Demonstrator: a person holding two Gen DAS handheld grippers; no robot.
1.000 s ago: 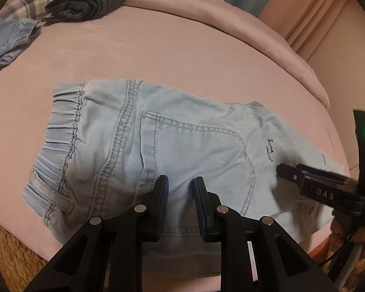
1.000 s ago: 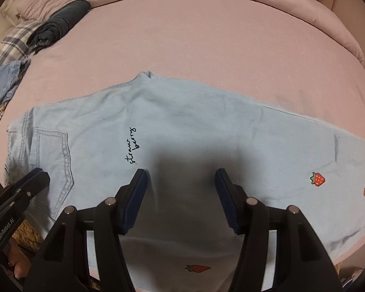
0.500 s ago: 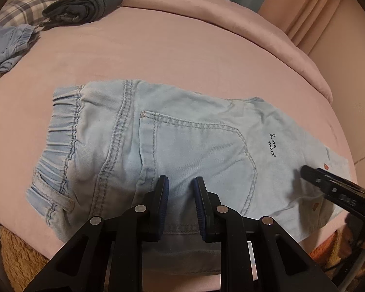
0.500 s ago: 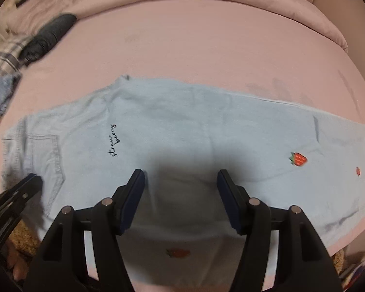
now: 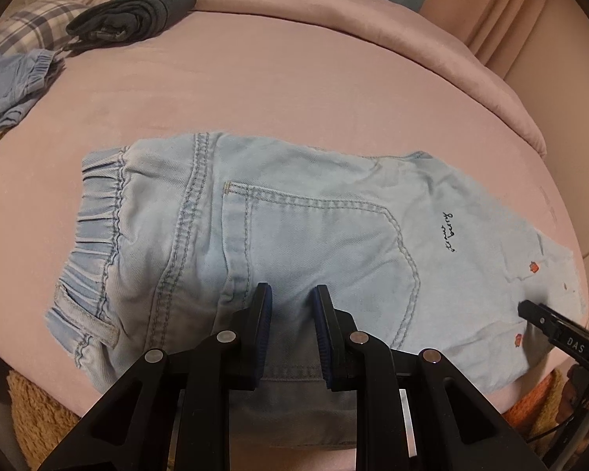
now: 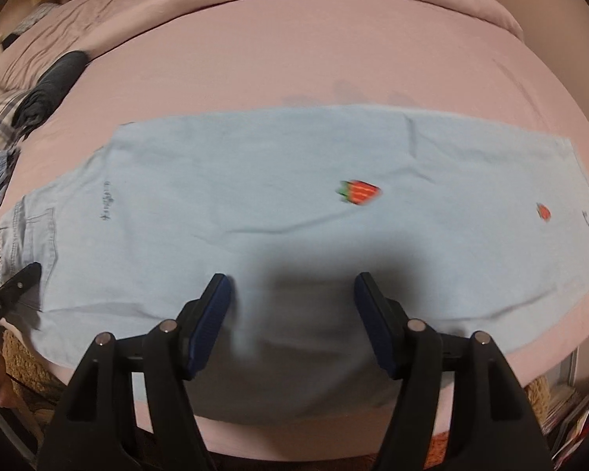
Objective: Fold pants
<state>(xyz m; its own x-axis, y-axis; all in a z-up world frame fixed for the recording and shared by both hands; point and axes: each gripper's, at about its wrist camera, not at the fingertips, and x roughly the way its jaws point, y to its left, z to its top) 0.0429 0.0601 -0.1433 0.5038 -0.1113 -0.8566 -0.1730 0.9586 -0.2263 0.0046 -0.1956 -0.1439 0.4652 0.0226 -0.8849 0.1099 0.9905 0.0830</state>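
Below us, the light-blue pants [image 5: 278, 243] lie flat across the pink bed [image 5: 294, 86], folded lengthwise with one leg on the other, the elastic waistband at the left and the hems at the right. Our left gripper [image 5: 290, 306] hovers over the seat, near the back pocket [image 5: 326, 259], its blue pads a narrow gap apart and holding nothing. Our right gripper [image 6: 292, 294] hangs over the near edge of the leg, its pads spread wide, also empty; whether either touches the cloth we cannot tell. A strawberry patch [image 6: 359, 192] sits on the leg beyond the right gripper, a smaller one farther right toward the hem. At the far left of the bed lie a rolled dark garment [image 5: 133, 11], another blue denim piece [image 5: 15, 82] and a plaid cloth [image 5: 39, 27]. A folded pink duvet [image 5: 373, 19] runs along the far edge, with curtains [image 5: 502, 11] behind it.
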